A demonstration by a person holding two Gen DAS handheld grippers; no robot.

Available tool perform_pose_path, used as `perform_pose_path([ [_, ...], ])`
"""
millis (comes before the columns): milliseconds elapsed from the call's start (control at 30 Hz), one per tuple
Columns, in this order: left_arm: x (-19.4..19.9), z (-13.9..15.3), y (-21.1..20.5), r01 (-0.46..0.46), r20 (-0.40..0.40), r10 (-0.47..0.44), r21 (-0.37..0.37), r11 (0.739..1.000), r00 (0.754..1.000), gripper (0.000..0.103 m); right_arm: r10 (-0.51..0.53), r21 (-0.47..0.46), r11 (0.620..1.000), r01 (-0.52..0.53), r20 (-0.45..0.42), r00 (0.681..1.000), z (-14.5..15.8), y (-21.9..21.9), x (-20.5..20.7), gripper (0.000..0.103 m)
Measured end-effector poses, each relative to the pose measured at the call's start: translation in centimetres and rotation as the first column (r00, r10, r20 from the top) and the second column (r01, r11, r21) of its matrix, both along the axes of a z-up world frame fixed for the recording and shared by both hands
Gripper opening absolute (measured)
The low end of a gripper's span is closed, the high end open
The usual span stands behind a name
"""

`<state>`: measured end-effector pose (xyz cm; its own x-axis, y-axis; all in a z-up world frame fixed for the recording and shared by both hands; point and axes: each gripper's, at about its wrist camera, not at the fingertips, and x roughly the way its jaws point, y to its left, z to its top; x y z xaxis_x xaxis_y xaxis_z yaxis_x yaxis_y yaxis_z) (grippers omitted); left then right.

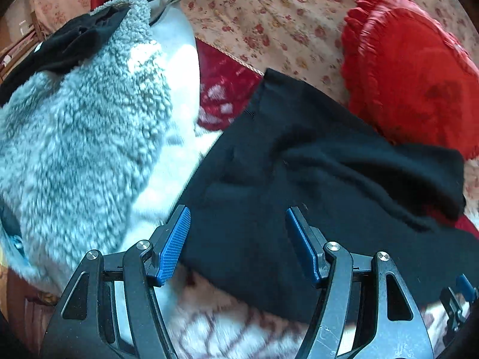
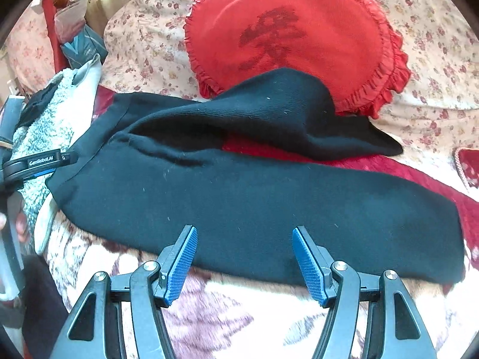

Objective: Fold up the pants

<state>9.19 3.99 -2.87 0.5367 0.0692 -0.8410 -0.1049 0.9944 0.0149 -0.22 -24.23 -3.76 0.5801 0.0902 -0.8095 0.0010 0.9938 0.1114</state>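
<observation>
Black pants (image 2: 239, 191) lie spread across the bed, one leg stretched along the near side and the other leg (image 2: 284, 110) bunched up against a red cushion. In the left wrist view the pants (image 1: 284, 185) fill the middle. My left gripper (image 1: 238, 214) is open and empty, its blue pads just above the pants' near edge by the waist end. My right gripper (image 2: 245, 233) is open and empty, hovering over the near leg's front edge. The left gripper's body also shows in the right wrist view (image 2: 36, 161), at the pants' left end.
A red frilled heart cushion (image 2: 293, 36) lies behind the pants on a floral sheet (image 2: 434, 45). A grey fleece garment (image 1: 83, 125) with a black cloth (image 1: 69, 45) on it sits to the left. A patterned blanket (image 2: 215, 314) covers the near side.
</observation>
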Motion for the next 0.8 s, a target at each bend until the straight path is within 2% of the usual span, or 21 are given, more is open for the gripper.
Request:
perform_pose_path([
  [67, -1.2, -0.2, -0.3, 0.007, -0.018, -0.007, -0.027, 1.000, 1.000, 0.066, -0.008, 0.017, 1.000, 0.008, -0.004, 1.000, 0.0, -0.4, -0.7, 0.064],
  [200, -3.7, -0.6, -0.3, 0.005, -0.045, -0.011, -0.115, 0.993, 0.999, 0.066, -0.025, 0.112, 0.993, 0.030, -0.040, 0.999, -0.3, -1.5, -2.2, 0.064],
  [367, -5.5, -2.0, -0.2, -0.016, -0.094, 0.000, -0.173, 0.985, 0.996, 0.066, -0.066, 0.135, 0.988, 0.072, -0.052, 0.996, -0.5, -2.9, -3.8, 0.064],
  [533, -5.4, -3.2, 0.8, -0.094, -0.109, 0.067, -0.264, 0.960, 0.992, 0.066, -0.115, 0.228, 0.965, 0.129, -0.076, 0.991, -1.4, -4.5, -3.7, 0.064],
  [667, -4.0, -3.5, 1.2, -0.123, -0.098, 0.098, -0.285, 0.951, 0.990, 0.066, -0.135, 0.272, 0.951, 0.145, -0.053, 0.989, -1.6, -4.9, -2.9, 0.065],
  [700, -3.7, -3.4, 1.3, -0.129, -0.096, 0.105, -0.294, 0.947, 0.990, 0.066, -0.140, 0.282, 0.948, 0.147, -0.045, 0.989, -1.7, -4.9, -2.5, 0.064],
  [767, -2.4, -3.5, 1.7, -0.148, -0.096, 0.124, -0.313, 0.938, 0.988, 0.066, -0.148, 0.294, 0.944, 0.151, -0.034, 0.988, -2.0, -4.9, -1.8, 0.056],
  [800, -1.6, -3.6, 1.9, -0.155, -0.094, 0.131, -0.325, 0.933, 0.987, 0.066, -0.154, 0.294, 0.943, 0.154, -0.025, 0.988, -2.2, -5.0, -1.4, 0.047],
])
